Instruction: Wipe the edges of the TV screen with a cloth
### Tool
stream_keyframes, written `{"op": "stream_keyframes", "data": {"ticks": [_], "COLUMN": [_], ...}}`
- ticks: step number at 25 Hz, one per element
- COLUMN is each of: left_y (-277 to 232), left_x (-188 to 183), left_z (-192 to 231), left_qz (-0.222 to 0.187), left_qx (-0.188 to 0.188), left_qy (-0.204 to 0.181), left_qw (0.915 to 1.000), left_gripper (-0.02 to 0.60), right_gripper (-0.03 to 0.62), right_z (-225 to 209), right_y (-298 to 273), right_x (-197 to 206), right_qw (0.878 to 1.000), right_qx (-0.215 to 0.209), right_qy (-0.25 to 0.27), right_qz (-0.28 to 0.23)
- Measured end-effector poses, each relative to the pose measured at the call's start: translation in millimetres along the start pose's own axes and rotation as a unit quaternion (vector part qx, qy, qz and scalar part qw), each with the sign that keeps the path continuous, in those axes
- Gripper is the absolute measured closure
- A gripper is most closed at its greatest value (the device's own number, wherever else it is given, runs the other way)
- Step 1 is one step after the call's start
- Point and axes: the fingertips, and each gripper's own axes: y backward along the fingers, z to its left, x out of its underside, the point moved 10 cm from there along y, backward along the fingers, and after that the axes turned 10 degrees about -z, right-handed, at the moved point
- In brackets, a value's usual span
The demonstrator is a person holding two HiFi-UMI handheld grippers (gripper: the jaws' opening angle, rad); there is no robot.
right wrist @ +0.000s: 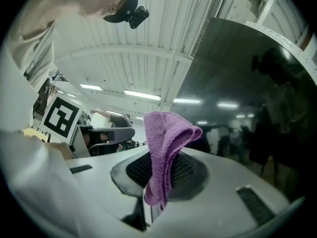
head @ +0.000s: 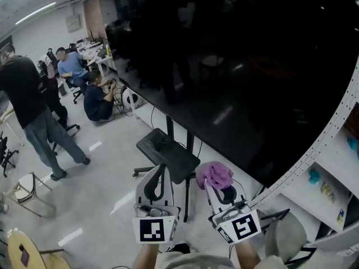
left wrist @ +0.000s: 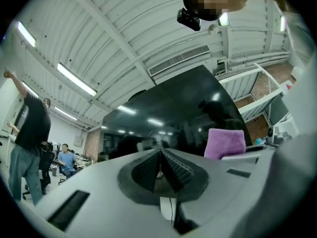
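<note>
The right gripper (right wrist: 161, 175) has its jaws clamped tight on a folded purple terry cloth (right wrist: 166, 138), whose loose fold sticks up above the jaw tips. In the lower middle of the head view, this cloth sits close under the slanting lower edge of the large glossy black TV screen (head: 235, 66), though contact with the edge cannot be made out. Just to its left, the left gripper (left wrist: 161, 166) has its ribbed jaws pressed together with nothing between them.

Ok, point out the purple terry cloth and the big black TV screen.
purple terry cloth (right wrist: 163, 150): right gripper view, middle of the folded part.
big black TV screen (head: 235, 66): head view, centre of the glass.
</note>
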Motion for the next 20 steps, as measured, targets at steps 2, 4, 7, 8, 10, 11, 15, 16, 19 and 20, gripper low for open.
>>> {"op": "stream_keyframes", "data": {"ticks": [2,4,7,8,10,11,15,16,19,20], "left_y": [-12.4,-24.2,-32.1,-33.7,-38.0,-41.1,-73.6,-86.9,-130.0,-144.3], "left_x": [-0.7,-1.7,2.0,3.7,6.2,6.2,-11.6,-20.1,-47.7,-56.5], "left_z": [3.5,5.8,8.7,9.8,10.7,9.5,-6.5,-14.0,-41.6,-50.4], "left_qz": [-0.001,-0.002,0.001,0.002,0.007,0.009,-0.013,-0.026,-0.071,-0.082], "left_qx": [-0.007,-0.006,0.005,0.009,0.018,0.024,0.079,0.104,0.170,0.183], "left_qy": [0.003,0.001,-0.004,0.001,0.016,0.024,0.043,0.045,0.055,0.065], "left_qw": [1.0000,1.0000,1.0000,1.0000,0.9997,0.9994,0.9958,0.9932,0.9814,0.9775], "left_gripper": [0.560,0.560,0.560,0.560,0.560,0.560,0.560,0.560,0.560,0.560], "right_gripper": [0.545,0.545,0.545,0.545,0.545,0.545,0.545,0.545,0.545,0.546], "right_z": [-5.8,-11.6,-14.7,-14.8,-14.7,-15.0,-30.1,-36.5,-57.8,-65.1], "right_y": [-11.4,-21.3,-27.9,-28.9,-29.4,-28.4,-27.6,-27.3,-26.8,-28.3], "right_x": [-3.3,-7.7,-8.1,-7.2,-8.8,-12.4,-55.2,-72.0,-127.7,-147.6], "right_qw": [1.000,1.000,1.000,1.000,0.999,0.999,0.993,0.989,0.973,0.966], "right_qx": [0.006,0.010,0.018,0.023,0.033,0.037,0.061,0.076,0.120,0.127], "right_qy": [0.001,0.005,0.009,0.009,0.015,0.023,0.096,0.121,0.191,0.218], "right_qz": [-0.008,-0.015,-0.020,-0.019,-0.016,-0.014,-0.034,-0.041,-0.054,-0.060]}}
